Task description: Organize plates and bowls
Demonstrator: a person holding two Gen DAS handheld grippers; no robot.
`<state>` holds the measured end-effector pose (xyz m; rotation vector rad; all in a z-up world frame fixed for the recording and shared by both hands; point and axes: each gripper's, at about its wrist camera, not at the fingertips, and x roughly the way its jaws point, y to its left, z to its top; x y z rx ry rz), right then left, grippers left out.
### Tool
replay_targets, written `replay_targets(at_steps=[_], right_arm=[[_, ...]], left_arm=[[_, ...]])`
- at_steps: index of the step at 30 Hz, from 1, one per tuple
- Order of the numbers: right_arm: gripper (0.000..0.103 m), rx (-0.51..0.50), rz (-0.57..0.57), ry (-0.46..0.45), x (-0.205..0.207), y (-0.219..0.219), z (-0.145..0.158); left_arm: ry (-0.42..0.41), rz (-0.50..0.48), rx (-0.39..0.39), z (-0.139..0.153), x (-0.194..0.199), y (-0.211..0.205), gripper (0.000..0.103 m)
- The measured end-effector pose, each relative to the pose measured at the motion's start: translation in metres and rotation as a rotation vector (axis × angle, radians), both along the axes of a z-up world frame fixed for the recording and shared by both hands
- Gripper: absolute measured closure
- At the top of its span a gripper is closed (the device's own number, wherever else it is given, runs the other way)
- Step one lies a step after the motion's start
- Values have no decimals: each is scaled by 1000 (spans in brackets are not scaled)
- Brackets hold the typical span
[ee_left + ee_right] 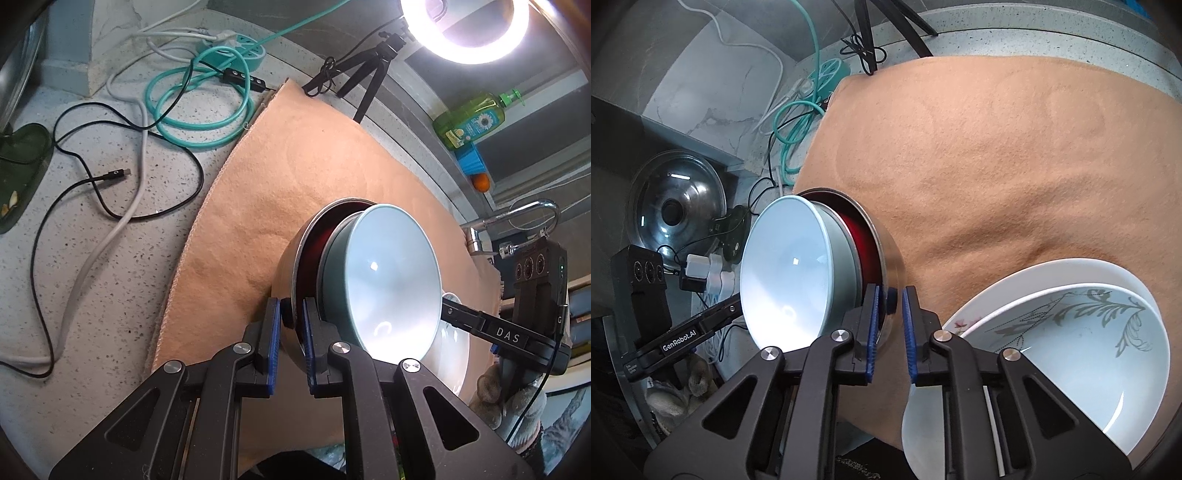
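A pale blue bowl (388, 280) sits nested in a steel bowl with a red inside (291, 266). Both are tilted up on edge above the tan cloth (295, 155). My left gripper (291, 328) is shut on the steel bowl's rim, one pad outside and one inside. My right gripper (890, 321) is shut on the same steel bowl's rim (882, 251) from the opposite side, with the blue bowl (786, 273) to its left. Two stacked white plates, the top one with a grey leaf pattern (1082, 347), lie on the cloth at the lower right of the right wrist view.
Coiled teal and black cables (192, 103), a power strip (236, 48) and a tripod (373, 70) lie beyond the cloth. A ring light (465, 26), green soap bottle (472, 122) and tap (517, 218) stand right. A glass pot lid (676, 206) leans at the left wall.
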<state>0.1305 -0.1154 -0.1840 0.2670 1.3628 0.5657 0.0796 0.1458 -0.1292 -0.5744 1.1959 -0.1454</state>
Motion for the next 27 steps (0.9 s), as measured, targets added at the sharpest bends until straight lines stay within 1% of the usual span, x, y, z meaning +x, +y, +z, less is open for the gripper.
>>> replay_targets(at_steps=[13, 17, 21, 27], right_arm=[[92, -18, 6, -12, -1, 2, 3], [92, -12, 5, -15, -2, 0, 4], [92, -10, 9, -30, -3, -2, 10], [92, 4, 2, -54, -7, -14, 28]], left_arm=[[-6, -5, 21, 5, -2, -4, 93], [-20, -11, 33, 11, -3, -7, 93], [-39, -14, 45, 19, -4, -10, 92], [-74, -37, 49, 35, -6, -20, 92]])
